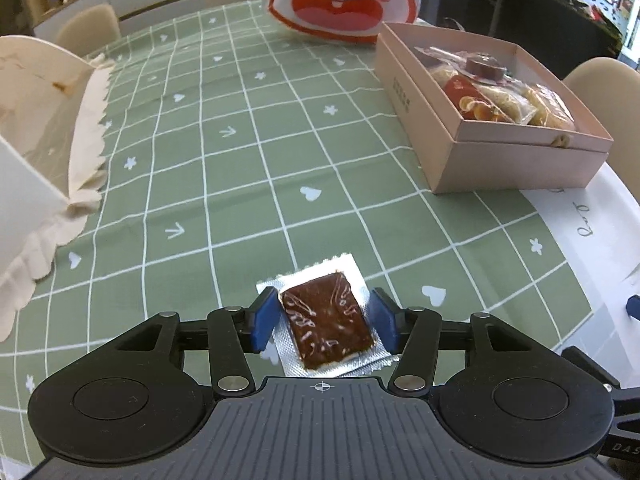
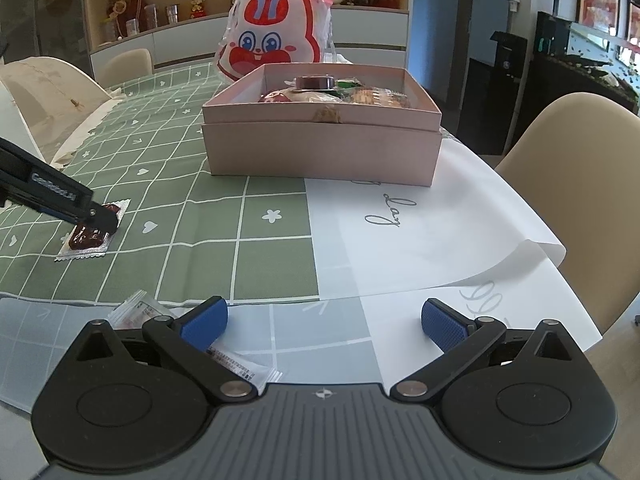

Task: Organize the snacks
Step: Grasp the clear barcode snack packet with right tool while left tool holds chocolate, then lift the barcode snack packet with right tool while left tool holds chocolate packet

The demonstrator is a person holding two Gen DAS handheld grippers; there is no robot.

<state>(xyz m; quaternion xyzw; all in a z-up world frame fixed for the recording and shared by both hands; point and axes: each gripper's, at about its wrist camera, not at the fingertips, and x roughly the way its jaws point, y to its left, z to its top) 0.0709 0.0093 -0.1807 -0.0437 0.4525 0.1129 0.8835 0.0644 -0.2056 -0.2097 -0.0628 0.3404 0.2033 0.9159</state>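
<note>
Left gripper (image 1: 324,322) is straddling the flat brown silver-edged snack packet (image 1: 330,320), contact hard to judge; right gripper (image 2: 324,322) is gaping, half-hiding a clear sachet (image 2: 138,310).

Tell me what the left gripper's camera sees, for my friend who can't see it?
The left gripper has its blue pads on either side of a dark brown snack in a clear silver-edged wrapper on the green checked tablecloth. To the right stands an open pink cardboard box of snacks.

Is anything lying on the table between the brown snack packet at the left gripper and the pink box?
Nothing visible: only bare green tablecloth lies between the brown snack packet, flanked by the left gripper, and the pink box.
</note>
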